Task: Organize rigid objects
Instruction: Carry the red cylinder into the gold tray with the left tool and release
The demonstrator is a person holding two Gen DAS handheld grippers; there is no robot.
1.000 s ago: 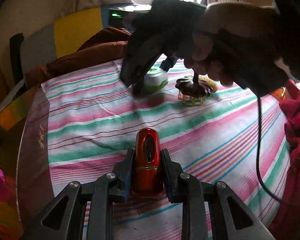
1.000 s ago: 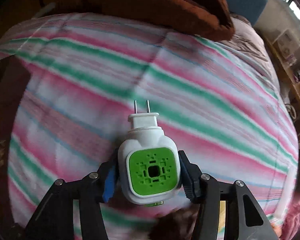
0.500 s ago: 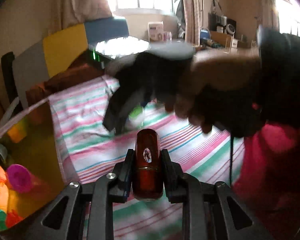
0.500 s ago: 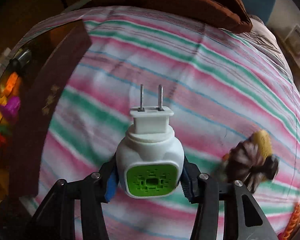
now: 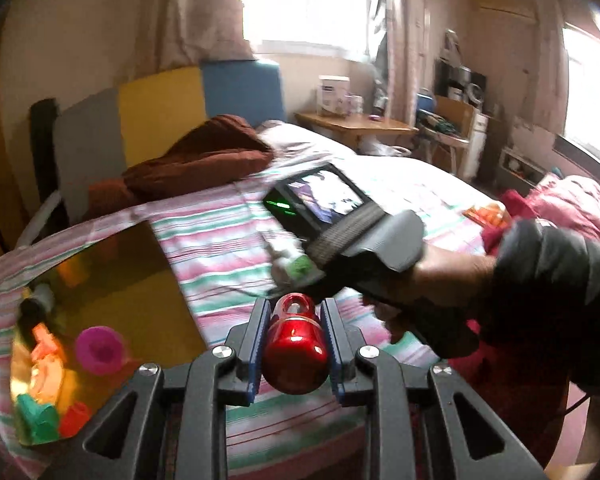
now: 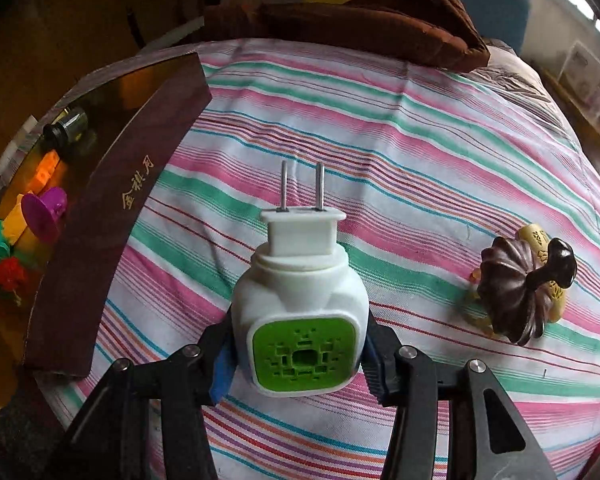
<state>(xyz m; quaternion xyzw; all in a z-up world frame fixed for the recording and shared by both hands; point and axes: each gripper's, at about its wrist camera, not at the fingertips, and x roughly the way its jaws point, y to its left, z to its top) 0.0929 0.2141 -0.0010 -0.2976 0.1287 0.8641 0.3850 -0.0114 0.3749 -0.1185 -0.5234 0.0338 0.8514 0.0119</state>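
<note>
My left gripper (image 5: pixel 294 354) is shut on a shiny red bottle-shaped object (image 5: pixel 295 354), held above the striped bed near the box. My right gripper (image 6: pixel 298 360) is shut on a white plug-in device with a green face (image 6: pixel 300 312), its two prongs pointing away. The right gripper with the device (image 5: pixel 296 266) also shows in the left wrist view, just beyond the red object. A dark brown box with a gold inside (image 6: pixel 112 208) lies at the left; it holds several small toys (image 6: pixel 44 212). The box also shows in the left wrist view (image 5: pixel 112 280).
A dark brown ridged lid on a yellow ornament (image 6: pixel 524 292) lies on the striped sheet (image 6: pixel 380 128) at the right. A brown pillow (image 6: pixel 360 28) lies at the bed's head. A red-pink cloth (image 5: pixel 572 204) lies on the bed's right side. A wooden desk (image 5: pixel 356 126) stands beyond.
Both grippers have swung left toward the box with their objects still held. The box and its toys have come into view. The right gripper has risen away from the sheet.
</note>
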